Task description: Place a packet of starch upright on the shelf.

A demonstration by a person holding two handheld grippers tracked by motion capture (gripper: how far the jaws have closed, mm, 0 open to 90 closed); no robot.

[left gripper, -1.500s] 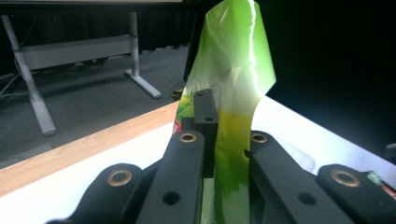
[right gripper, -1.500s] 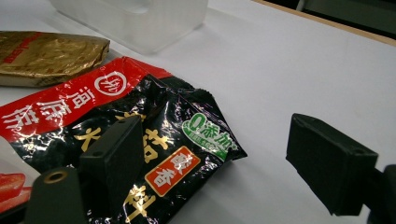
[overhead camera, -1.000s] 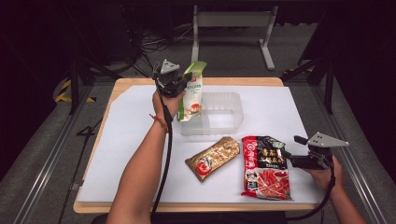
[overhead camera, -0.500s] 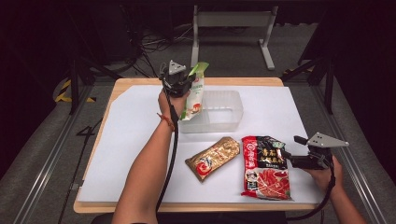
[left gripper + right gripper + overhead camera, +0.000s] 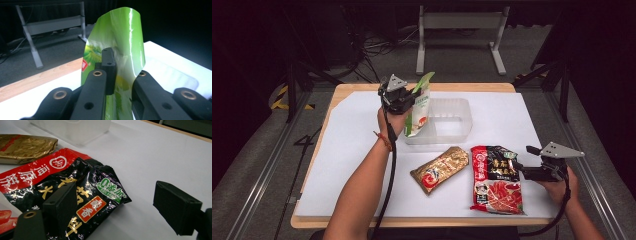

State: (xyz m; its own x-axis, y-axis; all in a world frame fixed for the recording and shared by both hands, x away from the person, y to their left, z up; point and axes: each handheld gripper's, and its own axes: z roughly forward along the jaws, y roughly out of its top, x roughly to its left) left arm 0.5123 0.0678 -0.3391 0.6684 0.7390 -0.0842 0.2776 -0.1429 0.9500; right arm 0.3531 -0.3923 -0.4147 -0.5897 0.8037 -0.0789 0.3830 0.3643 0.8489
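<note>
Left forearm stretched well forward across the white sheet, wrist bent, and the left gripper [image 5: 408,101] is up at the near-left corner of the clear plastic tub [image 5: 459,107] — jaws pinching the green pouch [image 5: 418,111]. In the left gripper view the 2 black jaws press on the pouch [image 5: 120,50] from either side, gripping its upper part, with the top edge curling over above them. The pouch stands upright, long axis near vertical, green top flap pointing up and leaning a touch to the right in the high view; its lower end sits at the tub's left end, though whether it touches the floor of the tub I cannot tell.

Over on the right — the right hand [image 5: 557,186] rests low at the table's near-right edge, forearm coming in from the bottom corner. The right gripper [image 5: 518,166] lies about level, pointing left at the red-and-black packet [image 5: 495,179]. Its jaws stand spread, with the packet's top corner [image 5: 107,190] lying flat on the sheet between them, not pinched.

Between the 2 arms, the gold packet [image 5: 440,169] lies flat, slanted, just beside the red-and-black one.
</note>
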